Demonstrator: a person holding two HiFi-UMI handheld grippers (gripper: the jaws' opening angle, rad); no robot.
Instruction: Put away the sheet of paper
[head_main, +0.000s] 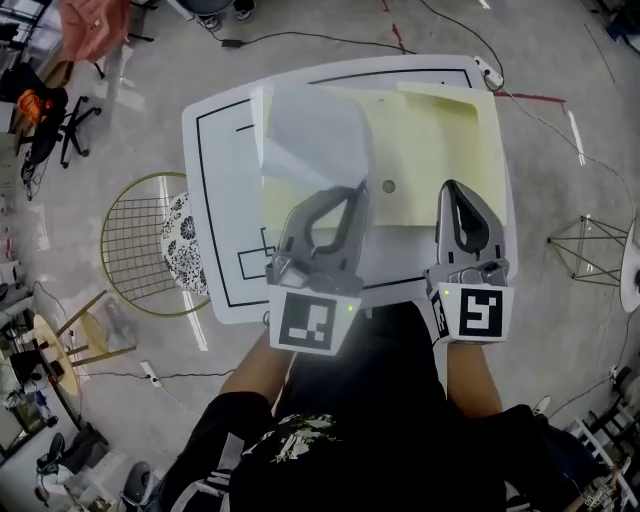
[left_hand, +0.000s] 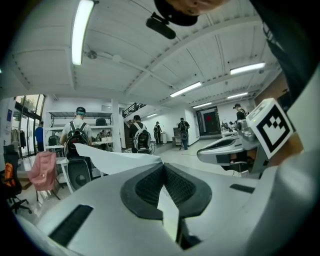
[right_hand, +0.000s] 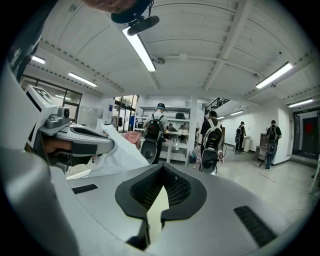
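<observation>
A white sheet of paper is lifted and curling above the left half of the white table. My left gripper is shut on its near edge; in the left gripper view the paper runs out from between the closed pads. A pale yellow folder lies open on the table. My right gripper is shut on the folder's near part, and a pale yellow strip shows between its closed pads. Both grippers point up and away from the table.
A gold wire chair stands left of the table, with a wooden stool nearer me. Cables and a power strip lie on the floor behind. People with backpacks stand by shelves across the room.
</observation>
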